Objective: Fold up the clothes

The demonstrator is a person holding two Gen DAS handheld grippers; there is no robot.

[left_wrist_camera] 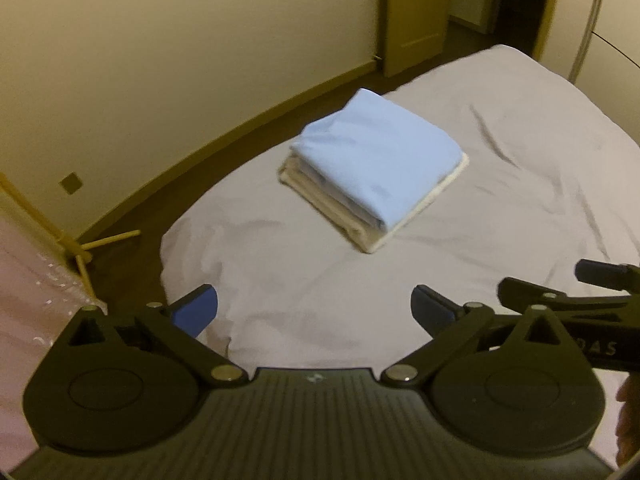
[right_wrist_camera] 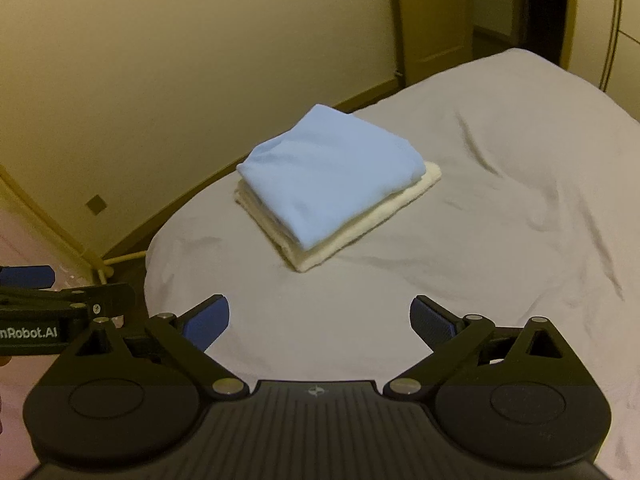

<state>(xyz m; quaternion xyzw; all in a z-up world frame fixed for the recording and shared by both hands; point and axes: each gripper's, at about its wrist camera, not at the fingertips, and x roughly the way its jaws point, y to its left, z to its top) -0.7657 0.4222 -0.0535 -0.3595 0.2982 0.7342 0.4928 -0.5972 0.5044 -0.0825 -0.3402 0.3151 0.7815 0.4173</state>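
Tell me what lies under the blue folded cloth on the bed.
Under the blue cloth lies a folded cream cloth, resting on the bed. Only its edges show; its middle is covered.

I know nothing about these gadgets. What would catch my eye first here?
First, the light blue folded garment, lying on top of a cream folded one in a neat stack near the bed's left edge. Next, the black left hand-held gripper and right hand-held gripper, both open with blue-padded fingers, hovering short of the stack and holding nothing.
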